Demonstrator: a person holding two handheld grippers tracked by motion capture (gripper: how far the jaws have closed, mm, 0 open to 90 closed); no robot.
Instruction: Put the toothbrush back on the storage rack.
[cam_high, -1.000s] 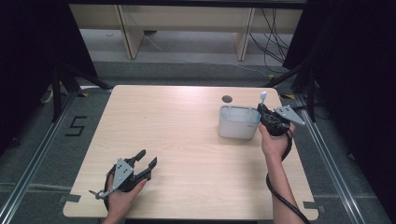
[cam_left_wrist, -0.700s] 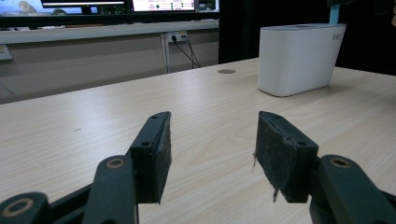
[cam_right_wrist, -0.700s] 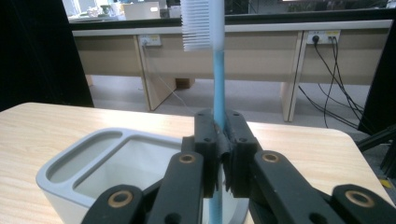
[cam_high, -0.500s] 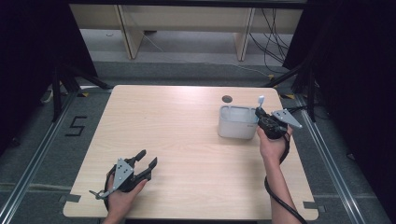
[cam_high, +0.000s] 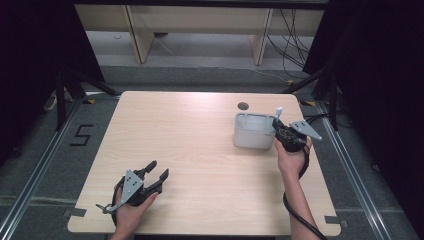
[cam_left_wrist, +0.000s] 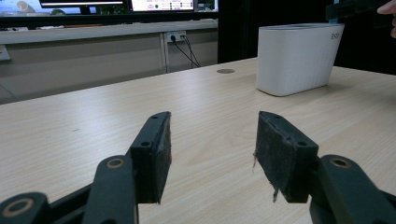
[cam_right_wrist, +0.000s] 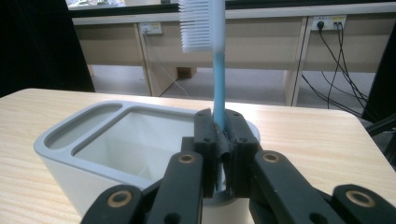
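Right gripper (cam_right_wrist: 223, 140) has its jaws pressed together on the handle of a blue toothbrush (cam_right_wrist: 218, 88) — the pads pinch the handle low down, and the brush stands upright with its white bristle head at the top, bristles facing left in the right gripper view. The pinch point sits directly over the right-hand end of a white holder (cam_right_wrist: 70, 140) with a grey rim; the holder's large rectangular compartment lies open to the left of the jaws, a narrow slot along its far left edge. How far the handle's lower end reaches into the holder is hidden behind the jaws. In the high view the holder (cam_high: 250, 134) stands on the far right part of the wooden table (cam_high: 190, 130), near a small round hole in the top, with the right gripper (cam_high: 280, 131) at its right edge. Left gripper (cam_left_wrist: 210, 140) rests near the front left corner of the table — jaws spread, nothing between the pads.
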